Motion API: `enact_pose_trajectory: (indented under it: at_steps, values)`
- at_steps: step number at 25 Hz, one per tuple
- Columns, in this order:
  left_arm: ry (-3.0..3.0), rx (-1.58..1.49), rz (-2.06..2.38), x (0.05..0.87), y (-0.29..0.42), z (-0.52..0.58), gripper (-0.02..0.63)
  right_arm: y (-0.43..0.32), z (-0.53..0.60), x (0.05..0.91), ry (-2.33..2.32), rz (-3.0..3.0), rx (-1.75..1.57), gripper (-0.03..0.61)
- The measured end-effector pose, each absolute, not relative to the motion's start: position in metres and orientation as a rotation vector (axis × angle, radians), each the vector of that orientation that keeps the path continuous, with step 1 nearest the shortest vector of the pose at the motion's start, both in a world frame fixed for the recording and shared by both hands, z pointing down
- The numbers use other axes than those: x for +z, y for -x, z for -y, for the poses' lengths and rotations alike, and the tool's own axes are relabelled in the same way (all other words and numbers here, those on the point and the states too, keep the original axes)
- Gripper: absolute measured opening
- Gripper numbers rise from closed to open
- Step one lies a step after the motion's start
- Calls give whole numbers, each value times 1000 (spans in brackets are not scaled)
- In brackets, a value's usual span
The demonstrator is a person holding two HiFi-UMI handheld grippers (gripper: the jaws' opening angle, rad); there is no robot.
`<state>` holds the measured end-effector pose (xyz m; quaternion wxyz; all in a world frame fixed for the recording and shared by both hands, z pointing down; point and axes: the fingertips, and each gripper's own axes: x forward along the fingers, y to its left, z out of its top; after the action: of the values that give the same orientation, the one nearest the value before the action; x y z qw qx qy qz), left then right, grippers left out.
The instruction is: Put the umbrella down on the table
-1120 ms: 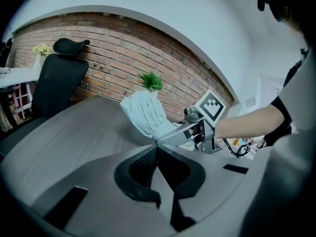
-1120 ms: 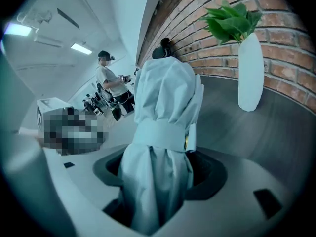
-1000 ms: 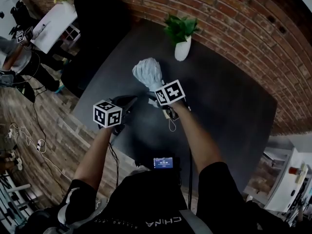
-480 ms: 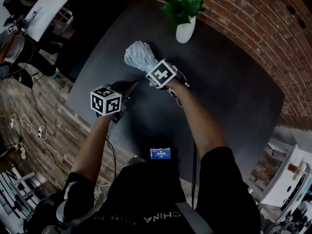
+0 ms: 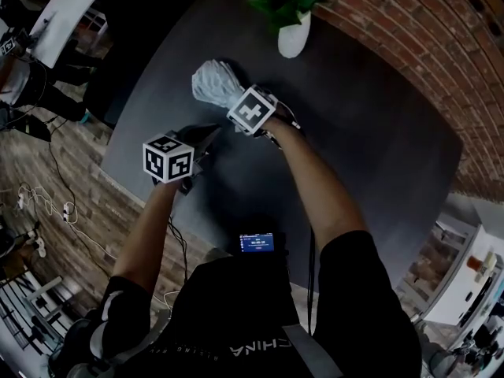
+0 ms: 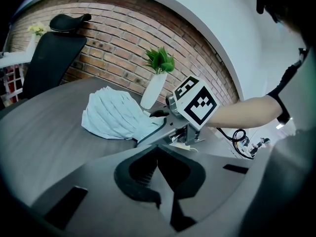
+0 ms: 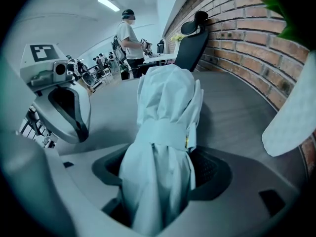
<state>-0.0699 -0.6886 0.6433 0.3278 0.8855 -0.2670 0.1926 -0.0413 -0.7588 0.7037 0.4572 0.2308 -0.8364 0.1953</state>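
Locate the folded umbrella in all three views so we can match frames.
Head view: umbrella in the upper part, just left of centre.
Left gripper view: left of centre, mid-height.
Right gripper view: dead centre, rising from the bottom edge.
Shared landmark: white vase with green leaves, also seen at and.

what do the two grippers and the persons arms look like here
The left gripper and right gripper are pale grey moulded bodies with dark padded jaws. Each carries a white cube printed with black square markers. Thin dark cables trail back beside the arms. The person wears a black short-sleeved top; the forearms are bare.
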Motion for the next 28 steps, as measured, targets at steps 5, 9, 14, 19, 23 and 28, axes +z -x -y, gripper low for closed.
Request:
enact_pose_trajectory:
  at_steps: [5, 9, 14, 19, 23, 28]
  values:
    - [-2318, 506, 686, 643, 64, 688, 3, 32, 763, 703, -606, 2040, 479, 394]
    - [-2320, 503, 689, 640, 64, 684, 3, 20, 766, 691, -672, 2077, 476, 422]
    - [-2332, 508, 693, 633, 68, 674, 3, 19, 752, 672, -676, 2119, 518, 422]
    - [-2363, 504, 680, 623, 72, 656, 3, 16, 732, 645, -766, 2145, 508, 420]
    - [-2397, 497, 671, 610, 78, 642, 3, 14, 718, 622, -859, 2162, 487, 420]
    - [-2447, 448, 646, 588, 75, 624, 3, 5, 692, 595, -915, 2168, 475, 326]
